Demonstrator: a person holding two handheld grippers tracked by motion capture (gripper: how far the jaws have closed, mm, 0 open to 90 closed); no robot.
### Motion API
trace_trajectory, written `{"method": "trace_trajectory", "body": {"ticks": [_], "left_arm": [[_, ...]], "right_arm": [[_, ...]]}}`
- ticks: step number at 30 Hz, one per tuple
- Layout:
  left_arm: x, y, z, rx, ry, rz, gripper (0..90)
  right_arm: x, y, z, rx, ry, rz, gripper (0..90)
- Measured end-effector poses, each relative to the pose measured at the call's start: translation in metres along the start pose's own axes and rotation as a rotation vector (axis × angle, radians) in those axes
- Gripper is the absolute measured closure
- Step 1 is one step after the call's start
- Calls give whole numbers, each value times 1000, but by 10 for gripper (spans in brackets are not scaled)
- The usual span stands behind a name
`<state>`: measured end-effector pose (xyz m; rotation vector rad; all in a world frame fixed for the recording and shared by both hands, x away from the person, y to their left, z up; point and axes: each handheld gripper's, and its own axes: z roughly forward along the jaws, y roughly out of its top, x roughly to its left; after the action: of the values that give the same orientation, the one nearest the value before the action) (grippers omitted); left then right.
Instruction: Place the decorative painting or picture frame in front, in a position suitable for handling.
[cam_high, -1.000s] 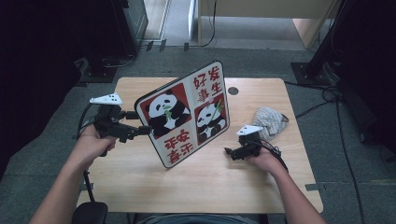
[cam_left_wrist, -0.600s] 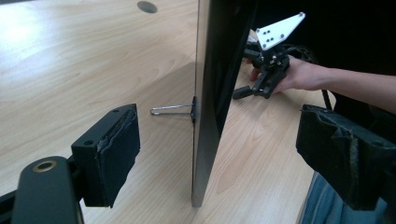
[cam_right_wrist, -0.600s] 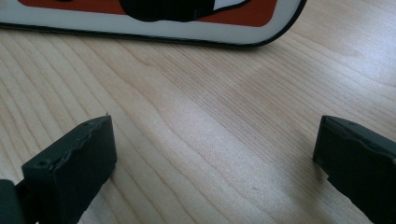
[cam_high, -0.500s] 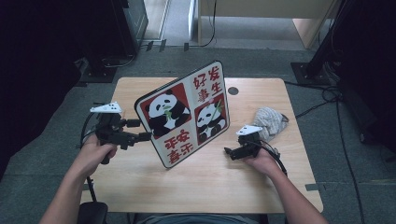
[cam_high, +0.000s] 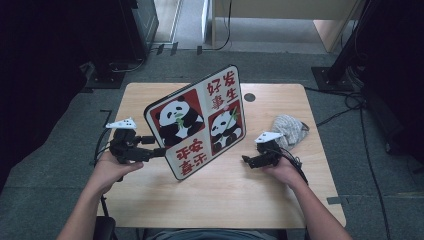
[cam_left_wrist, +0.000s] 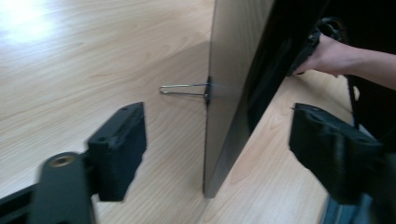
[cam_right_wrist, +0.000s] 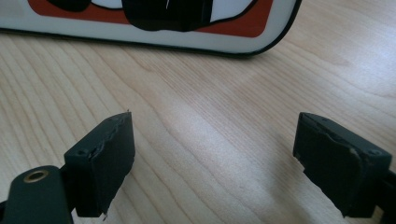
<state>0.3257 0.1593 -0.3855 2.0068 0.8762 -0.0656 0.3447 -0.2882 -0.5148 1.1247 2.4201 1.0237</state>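
A square picture board (cam_high: 200, 120) with two pandas and red characters stands tilted on the wooden table (cam_high: 225, 200), propped by a wire stand (cam_left_wrist: 182, 89) at its back. My left gripper (cam_high: 155, 150) is at the board's left edge. In the left gripper view the board's edge (cam_left_wrist: 233, 70) runs between the jaws of that gripper (cam_left_wrist: 219, 135); they have just been closing, but the pads stand clear of it. My right gripper (cam_high: 247, 161) rests low on the table to the board's right. Its jaws (cam_right_wrist: 212, 140) have just been closing too and are open over bare wood, facing the board's lower rim (cam_right_wrist: 140, 28).
A crumpled grey cloth (cam_high: 290, 130) lies behind the right hand near the table's right edge. A small dark round hole (cam_high: 249, 97) sits in the tabletop behind the board. Dark floor, cables and furniture legs surround the table.
My left hand has sunk lower beside the board's left edge. The board and my right hand stay where they were.
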Motion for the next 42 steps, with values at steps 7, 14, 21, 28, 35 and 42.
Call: {"method": "trace_trajectory", "body": {"ticks": [7, 14, 21, 28, 35, 42], "left_arm": [[-4, 1, 4, -13, 39, 49, 343], [-1, 4, 4, -15, 22, 36, 369], [-3, 4, 3, -22, 30, 47, 419], [-4, 5, 3, -16, 44, 48, 435], [-3, 6, 1, -5, 56, 44, 444], [-5, 10, 5, 0, 48, 68, 444]], "right_arm": [[-7, 10, -15, -23, -37, 8, 151], [-15, 15, -31, -40, -83, 6, 184], [-27, 20, -48, -60, -129, 67, 199], [-39, 20, -60, -64, -153, 128, 213], [-52, 11, -78, -81, -209, 164, 231], [-62, 2, -88, -86, -252, 204, 234]]}}
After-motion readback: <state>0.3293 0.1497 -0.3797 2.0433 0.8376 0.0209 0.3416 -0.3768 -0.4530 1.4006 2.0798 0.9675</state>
